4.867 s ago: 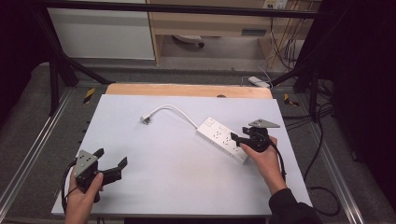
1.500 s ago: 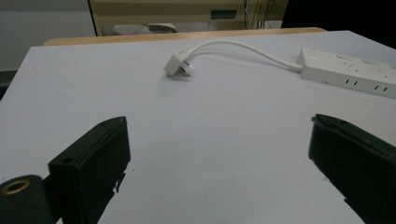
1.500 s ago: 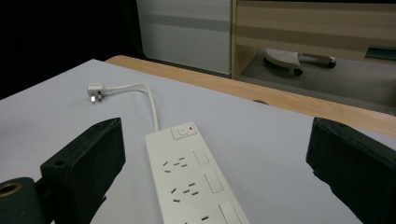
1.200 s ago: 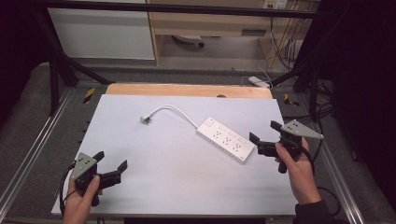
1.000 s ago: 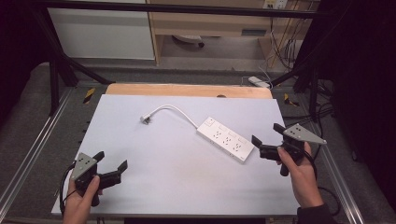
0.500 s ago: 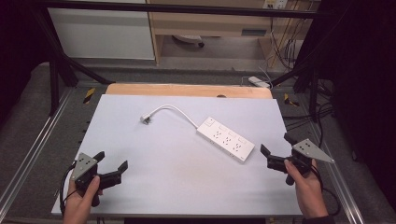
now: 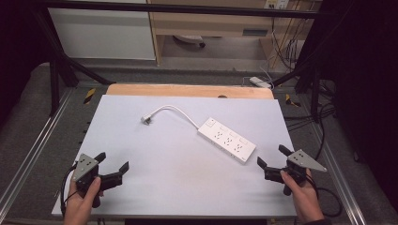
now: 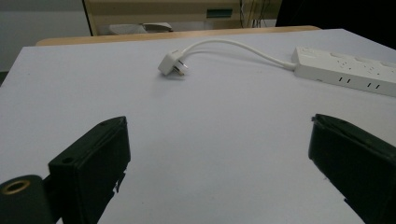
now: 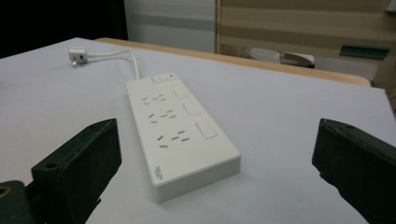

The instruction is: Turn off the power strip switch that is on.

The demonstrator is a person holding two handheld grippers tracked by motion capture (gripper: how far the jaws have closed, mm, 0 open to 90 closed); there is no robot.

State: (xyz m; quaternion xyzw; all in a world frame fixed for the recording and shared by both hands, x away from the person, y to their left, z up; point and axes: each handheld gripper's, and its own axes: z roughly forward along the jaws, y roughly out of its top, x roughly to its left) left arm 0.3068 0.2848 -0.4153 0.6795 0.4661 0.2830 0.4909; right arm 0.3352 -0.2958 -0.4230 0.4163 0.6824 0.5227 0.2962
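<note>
— Power strip point(image 7: 227, 141) first: where does it lie?

— Flat on the white table point(image 7: 178, 173), right of centre and set at a slant, with its switch end toward the far side and its other end pointing at the near right corner. Nothing touches it.

— And its cord?

— The white cable point(image 7: 176, 110) leaves the switch end, arches toward the far left and ends in a plug point(image 7: 147, 120) that rests on the table, well apart from either hand.

— What about the right gripper point(image 7: 274, 162)?

— It hovers at the near right edge of the table, held in the right hand point(image 7: 300, 194). Its jaws are spread wide with nothing between them. In the right gripper view the strip's near end point(image 9: 196, 172) lies just ahead of the jaws, between them in the frame, yet clear of both.

— The left gripper point(image 7: 112, 162)?

— Near the front left corner, gripped by the left hand point(image 7: 82, 204). Its jaws also stand wide apart and hold nothing. In the left gripper view only bare table lies between them, with the plug point(image 8: 172, 64) farther off and the strip point(image 8: 348, 70) far to the right.

— Anything behind the table?

— A wooden board point(image 7: 187, 90) runs along its far edge.
</note>
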